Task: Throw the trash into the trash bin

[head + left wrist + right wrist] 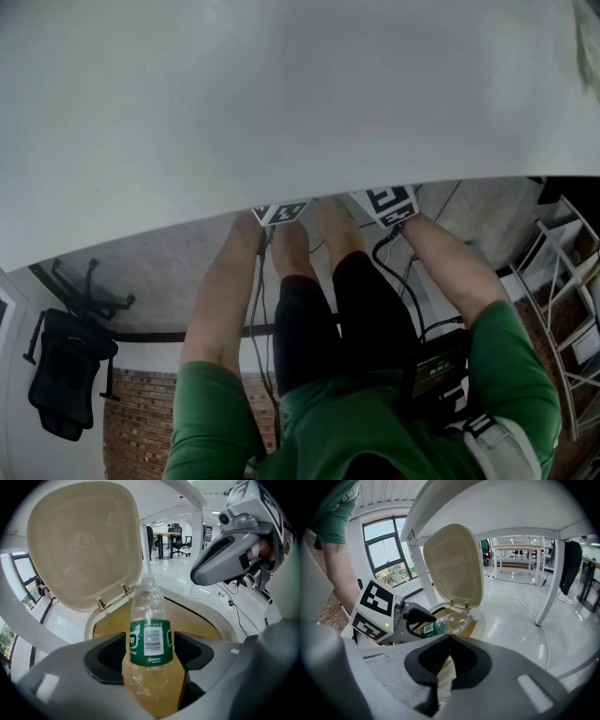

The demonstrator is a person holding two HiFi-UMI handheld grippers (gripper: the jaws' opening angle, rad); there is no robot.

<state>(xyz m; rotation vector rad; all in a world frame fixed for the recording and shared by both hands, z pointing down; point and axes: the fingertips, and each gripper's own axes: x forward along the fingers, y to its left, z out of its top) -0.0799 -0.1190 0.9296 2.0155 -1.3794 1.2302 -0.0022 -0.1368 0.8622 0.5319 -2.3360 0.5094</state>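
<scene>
Tabletop (281,94) blocks most of the head view, so go by the 2 gripper views. Trash bin (206,607) stands on the floor w/ its lid (84,541) hinged up and the mouth open. Clear bottle (149,634) w/ green label is clamped in your left tongs (150,656), neck out over the bin's mouth. Right tongs (449,641) are closed on nothing, nearby. Step: the drop. Next, prob.: centre the bottle over the opening, then part the left tongs.

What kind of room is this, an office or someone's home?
Most likely an open-plan office: desks and swivel chairs far back, cables across the glossy floor, big windows.
</scene>
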